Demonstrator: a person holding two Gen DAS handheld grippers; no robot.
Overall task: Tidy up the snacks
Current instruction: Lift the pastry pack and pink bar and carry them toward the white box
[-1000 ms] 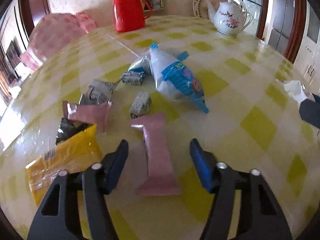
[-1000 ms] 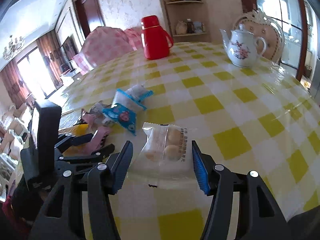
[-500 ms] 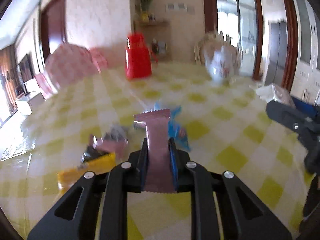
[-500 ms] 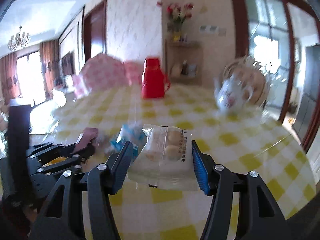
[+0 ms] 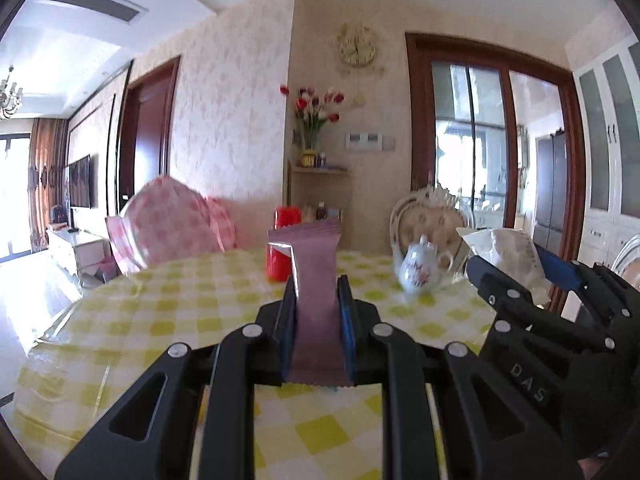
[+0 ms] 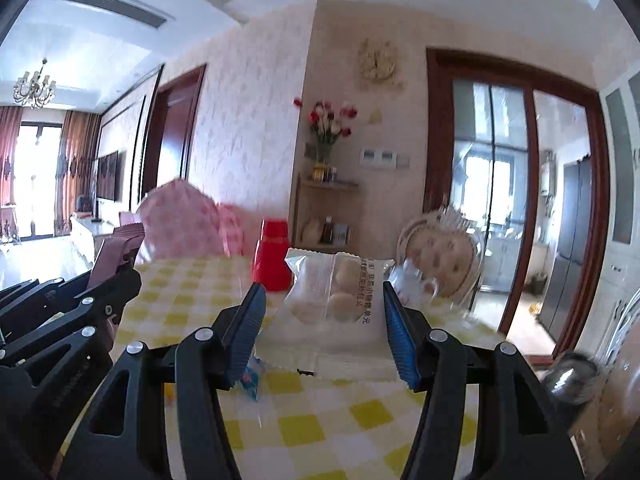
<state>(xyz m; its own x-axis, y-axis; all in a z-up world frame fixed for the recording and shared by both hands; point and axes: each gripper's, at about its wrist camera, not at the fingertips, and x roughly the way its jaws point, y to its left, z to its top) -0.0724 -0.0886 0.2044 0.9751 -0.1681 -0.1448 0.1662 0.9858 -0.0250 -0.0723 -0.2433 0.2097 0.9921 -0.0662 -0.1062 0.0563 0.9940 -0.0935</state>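
A pink snack wrapper [image 5: 316, 300] stands upright between the blue pads of my left gripper [image 5: 316, 286], which is shut on it and held level above the table. My right gripper [image 6: 324, 294] is shut on a clear packet of round pastries [image 6: 340, 300], also lifted off the table. In the left wrist view the right gripper [image 5: 520, 280] hangs at the right with the clear packet [image 5: 504, 254] in it. The right wrist view has the left gripper [image 6: 80, 308] at the left with the pink wrapper [image 6: 116, 248] in it. The other snacks on the table are mostly hidden below both cameras.
The table carries a yellow checked cloth [image 5: 168, 304]. A red thermos [image 5: 280, 260] and a flowered white teapot [image 5: 420, 270] stand at its far side. A pink-covered chair [image 5: 172, 224] and an ornate chair [image 6: 440, 256] sit behind it. A blue snack bag's corner [image 6: 250, 380] peeks below the right gripper.
My left gripper shut on the pink wrapper and lifted it off the table. Both grippers rose and tipped up from looking down at the table to level, the right still holding its packet.
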